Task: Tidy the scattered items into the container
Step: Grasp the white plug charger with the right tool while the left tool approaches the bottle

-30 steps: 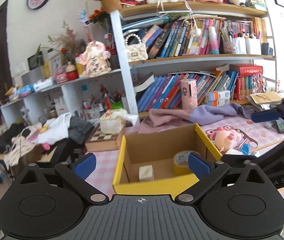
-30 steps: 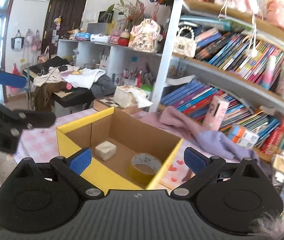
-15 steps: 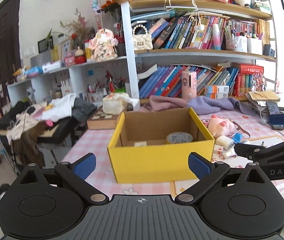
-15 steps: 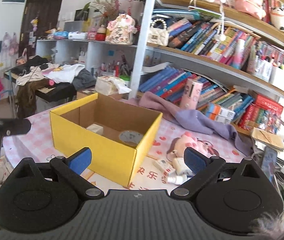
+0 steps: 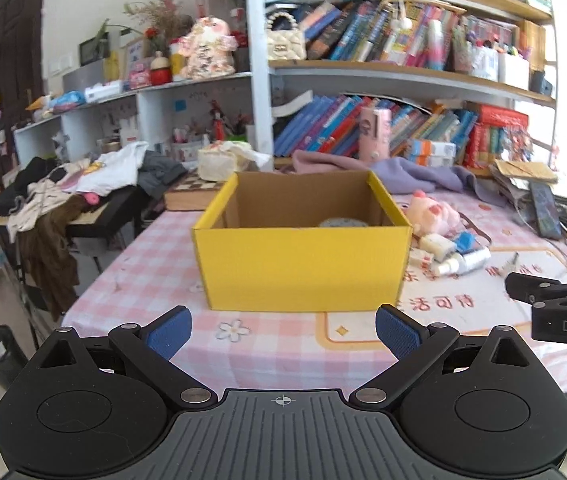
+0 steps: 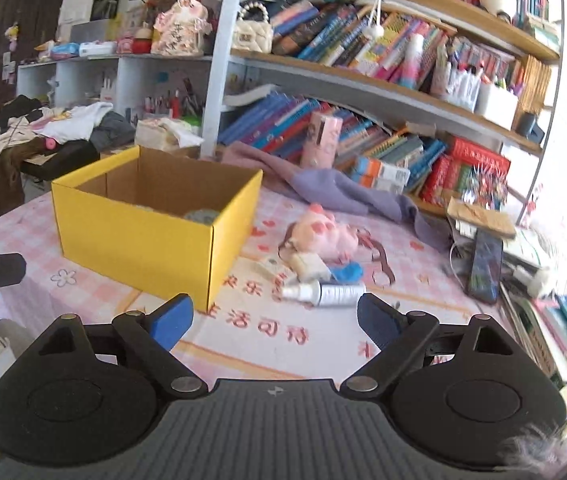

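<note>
Here the yellow cardboard box (image 5: 301,268) stands open on the pink checked tablecloth (image 5: 155,264), a roll of tape (image 5: 343,223) lying inside. Just beside it lie a spray bottle (image 6: 321,293) and a pink plush pig (image 6: 323,232). The left gripper (image 5: 283,330) gapes empty; the right gripper (image 6: 273,320) is closing on nothing.
</note>
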Demonstrator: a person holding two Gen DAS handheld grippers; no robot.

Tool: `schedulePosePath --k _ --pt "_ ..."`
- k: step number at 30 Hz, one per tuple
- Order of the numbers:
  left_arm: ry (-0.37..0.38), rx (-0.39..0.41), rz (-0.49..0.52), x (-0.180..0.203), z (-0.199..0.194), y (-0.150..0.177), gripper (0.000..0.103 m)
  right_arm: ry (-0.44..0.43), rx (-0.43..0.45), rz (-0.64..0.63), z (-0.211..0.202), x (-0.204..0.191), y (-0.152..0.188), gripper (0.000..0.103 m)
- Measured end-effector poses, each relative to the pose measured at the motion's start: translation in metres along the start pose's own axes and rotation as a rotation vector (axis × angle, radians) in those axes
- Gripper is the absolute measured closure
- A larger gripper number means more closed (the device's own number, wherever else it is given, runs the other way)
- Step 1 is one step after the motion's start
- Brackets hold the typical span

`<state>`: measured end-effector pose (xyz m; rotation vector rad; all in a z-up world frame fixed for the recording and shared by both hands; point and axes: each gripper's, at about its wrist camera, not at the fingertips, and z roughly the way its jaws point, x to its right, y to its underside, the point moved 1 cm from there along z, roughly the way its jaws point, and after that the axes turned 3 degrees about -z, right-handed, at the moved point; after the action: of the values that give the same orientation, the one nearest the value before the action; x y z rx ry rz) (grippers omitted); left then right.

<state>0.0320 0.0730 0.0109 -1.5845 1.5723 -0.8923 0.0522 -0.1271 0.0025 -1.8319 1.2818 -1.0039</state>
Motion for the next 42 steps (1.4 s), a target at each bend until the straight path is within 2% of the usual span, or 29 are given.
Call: schedulePosePath --k 10,16,21,28,30,32,35,42 --pt "0.133 -0.02 0.105 0.05 0.019 0.0 0.003 0.03 -0.087 0.092 0.013 0.036 0.018 0.014" --pt "0.186 -0.048 0.178 0.086 0.033 -0.001 0.003 0.055 -0.119 0.112 0.023 0.061 0.023 0.019" --pt "0.226 -0.07 0.2 0.109 0.046 -0.001 0.003 0.049 -0.155 0.114 0.037 0.079 0.029 0.023" --pt "0.258 -0.105 0.247 0.147 0.073 -0.007 0.003 0.016 -0.215 0.122 0.076 0.113 0.027 0.033" --pt "0.264 -0.127 0.253 0.16 0.085 -0.008 0.003 0.022 -0.254 0.111 0.094 0.124 0.027 0.045" --pt "0.276 -0.136 0.259 0.173 0.094 -0.01 0.004 0.009 -0.298 0.115 0.112 0.138 0.027 0.049" --pt "0.277 -0.133 0.271 0.191 0.109 -0.016 0.004 -0.016 -0.303 0.105 0.13 0.154 0.025 0.049" --pt "0.239 -0.183 0.263 0.221 0.15 -0.027 0.004 -0.111 -0.346 0.021 0.175 0.17 0.019 0.049"
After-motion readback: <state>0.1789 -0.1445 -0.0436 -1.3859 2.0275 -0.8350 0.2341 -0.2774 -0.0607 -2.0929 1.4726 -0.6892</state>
